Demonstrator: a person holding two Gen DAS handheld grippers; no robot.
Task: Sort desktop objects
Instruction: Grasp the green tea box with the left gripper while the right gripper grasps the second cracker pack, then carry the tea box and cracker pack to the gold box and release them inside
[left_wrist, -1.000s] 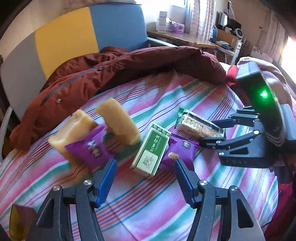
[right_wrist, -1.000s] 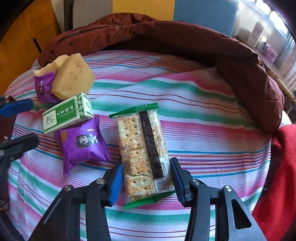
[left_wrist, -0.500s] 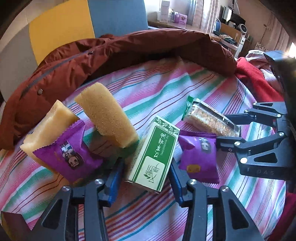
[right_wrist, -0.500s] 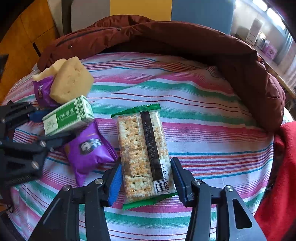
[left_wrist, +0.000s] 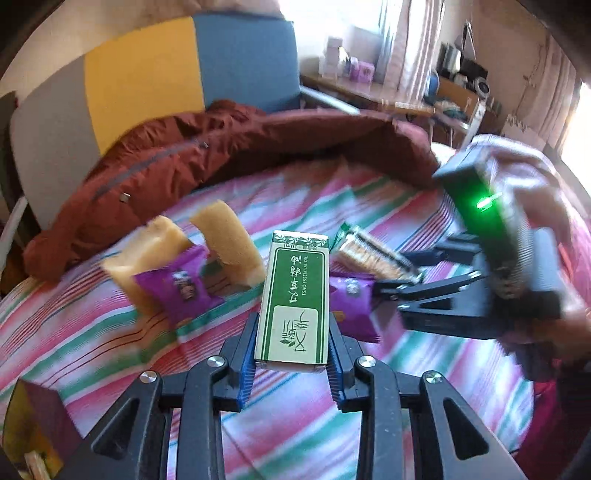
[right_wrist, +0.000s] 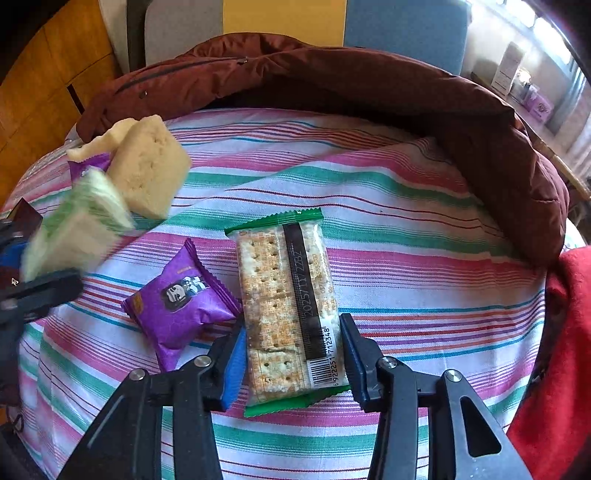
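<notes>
My left gripper (left_wrist: 291, 363) is shut on a green-and-white essential oil box (left_wrist: 295, 299) and holds it lifted off the striped cloth (left_wrist: 110, 332); it appears blurred in the right wrist view (right_wrist: 74, 229). My right gripper (right_wrist: 293, 363) is open, its jaws either side of the near end of a cracker packet (right_wrist: 290, 306), not closed on it. A purple snack packet (right_wrist: 181, 295) lies left of the crackers. Two yellow sponge blocks (left_wrist: 225, 243) and another purple packet (left_wrist: 177, 288) lie further left.
A dark red jacket (right_wrist: 332, 85) lies along the far edge of the cloth. A red cloth (right_wrist: 554, 362) lies at the right. A chair with yellow and blue panels (left_wrist: 192, 77) stands behind. A small brown box (left_wrist: 33, 428) sits at the near left.
My left gripper closed on the green box and lifted it off the cloth. The purple packet by the crackers shifted a little. My right gripper stayed open around the cracker packet.
</notes>
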